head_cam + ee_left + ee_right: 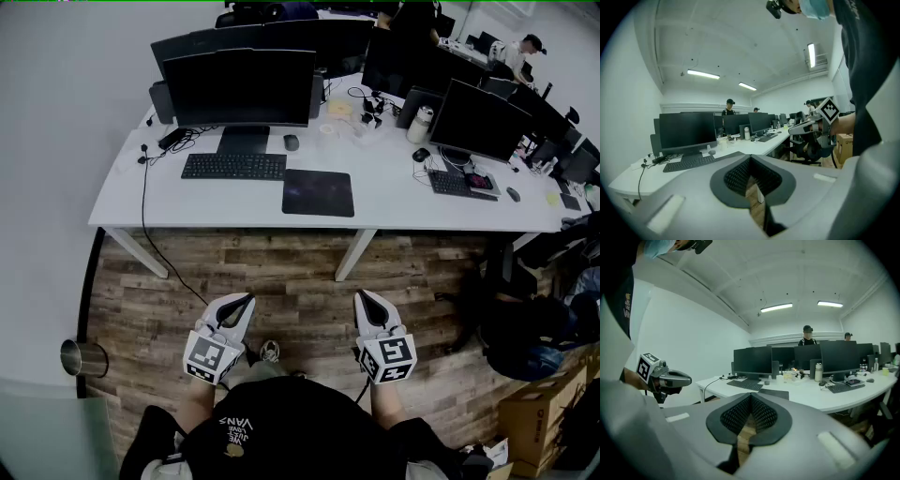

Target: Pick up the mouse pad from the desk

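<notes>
1. Head view: I see the dark mouse pad [319,193] lying flat on the white desk [403,202], just right of the keyboard [233,167]. My left gripper [247,299] and right gripper [364,296] hang side by side over the wood floor [300,267], well short of the desk.
2. Left gripper view: my left jaws are pressed together with nothing between them. The mouse pad is a thin dark strip on the desk beyond their tips.
3. Right gripper view: my right jaws are likewise closed tight and empty. The pad lies on the desk's near edge, well apart from them.
</notes>
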### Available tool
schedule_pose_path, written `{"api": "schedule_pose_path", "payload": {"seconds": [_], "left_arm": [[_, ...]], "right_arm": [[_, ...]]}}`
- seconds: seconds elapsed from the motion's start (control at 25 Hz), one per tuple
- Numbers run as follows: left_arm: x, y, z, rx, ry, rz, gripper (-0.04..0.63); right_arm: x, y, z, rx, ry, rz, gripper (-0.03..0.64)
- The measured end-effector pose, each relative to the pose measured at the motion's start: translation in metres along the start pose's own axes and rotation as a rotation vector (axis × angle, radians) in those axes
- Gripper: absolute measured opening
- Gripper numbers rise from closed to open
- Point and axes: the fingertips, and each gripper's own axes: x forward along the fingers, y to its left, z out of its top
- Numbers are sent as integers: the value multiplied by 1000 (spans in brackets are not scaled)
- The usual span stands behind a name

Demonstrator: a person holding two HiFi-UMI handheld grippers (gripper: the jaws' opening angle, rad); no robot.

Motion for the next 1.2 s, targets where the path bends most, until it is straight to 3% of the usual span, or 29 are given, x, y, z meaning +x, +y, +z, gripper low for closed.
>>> {"api": "schedule_pose_path", "payload": {"seconds": [0.28, 0.68, 0.8, 1.2], "left_arm": [[-1, -11, 7, -10, -34, -5, 2], [40, 11, 4, -104, -64, -50, 6], [62, 28, 8, -109, -68, -73, 70], [132, 97, -6, -194, 17, -137, 164]], "right_arm": [[-7, 1, 2, -10, -56, 21, 5], [20, -32, 0, 20, -48, -73, 19], [39, -40, 4, 36, -43, -100, 31], [102, -63, 14, 98, -12, -230, 86]]}}
